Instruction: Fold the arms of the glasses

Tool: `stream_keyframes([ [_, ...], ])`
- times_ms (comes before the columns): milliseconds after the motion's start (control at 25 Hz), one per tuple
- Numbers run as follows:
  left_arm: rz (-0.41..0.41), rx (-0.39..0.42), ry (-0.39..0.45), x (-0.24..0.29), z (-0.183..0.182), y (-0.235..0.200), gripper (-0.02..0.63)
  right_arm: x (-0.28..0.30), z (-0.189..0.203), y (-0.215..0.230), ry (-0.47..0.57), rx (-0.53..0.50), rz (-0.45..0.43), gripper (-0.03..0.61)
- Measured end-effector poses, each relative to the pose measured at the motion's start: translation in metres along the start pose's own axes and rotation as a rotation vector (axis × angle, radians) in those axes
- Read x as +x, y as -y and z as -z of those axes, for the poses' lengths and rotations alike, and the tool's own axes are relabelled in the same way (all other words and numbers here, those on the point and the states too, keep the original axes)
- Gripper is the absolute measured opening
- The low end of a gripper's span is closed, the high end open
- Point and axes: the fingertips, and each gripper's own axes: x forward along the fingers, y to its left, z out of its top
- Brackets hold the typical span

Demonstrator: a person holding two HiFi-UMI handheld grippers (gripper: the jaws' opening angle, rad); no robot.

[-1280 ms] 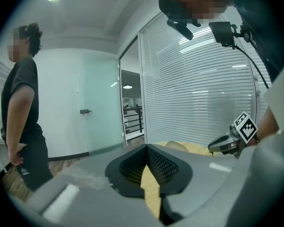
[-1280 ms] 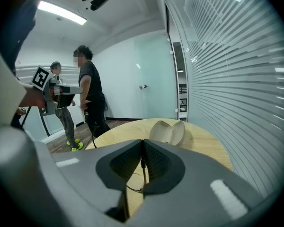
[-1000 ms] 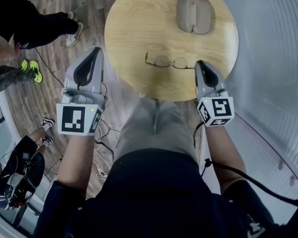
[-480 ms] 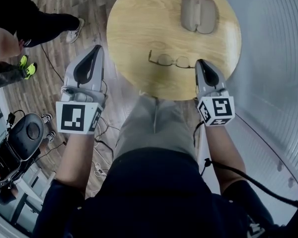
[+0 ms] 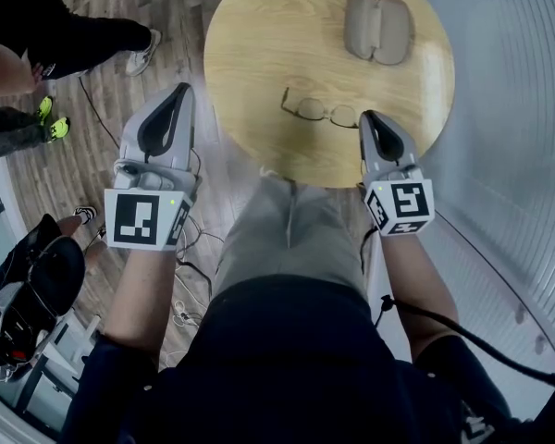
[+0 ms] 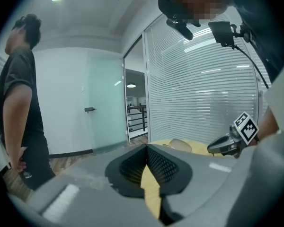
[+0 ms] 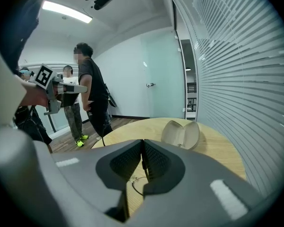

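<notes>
Thin-framed glasses (image 5: 319,111) lie on the round wooden table (image 5: 259,44), lenses toward me, near its front edge. My right gripper (image 5: 367,117) is at their right end, jaws shut on a thin dark arm of the glasses; in the right gripper view that arm runs between the pads (image 7: 142,143) and a lens rim (image 7: 135,188) shows below. My left gripper (image 5: 181,91) hangs off the table's left edge over the floor, shut with nothing in it (image 6: 146,148). An open grey glasses case (image 5: 379,26) rests at the table's far side.
People stand on the wooden floor at the left (image 5: 46,35), with cables (image 5: 102,137) trailing there. A black bag or seat (image 5: 23,294) sits low at the left. A glass wall with blinds (image 5: 509,109) curves along the right.
The table and glasses sit slightly further right in the head view. The right gripper has stayed at the glasses' right end. The left gripper has barely moved.
</notes>
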Motion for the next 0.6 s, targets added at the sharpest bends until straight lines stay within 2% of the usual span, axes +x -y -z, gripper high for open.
stream_keyframes([
  [400, -0.013, -0.016, -0.013, -0.001, -0.001, -0.014, 0.002, 0.013, -0.008, -0.008, -0.018, -0.006, -0.023, 0.025],
  [600, -0.02, -0.017, -0.013, 0.0, 0.007, -0.013, 0.002, 0.018, 0.0, -0.009, -0.02, -0.01, -0.036, 0.025],
])
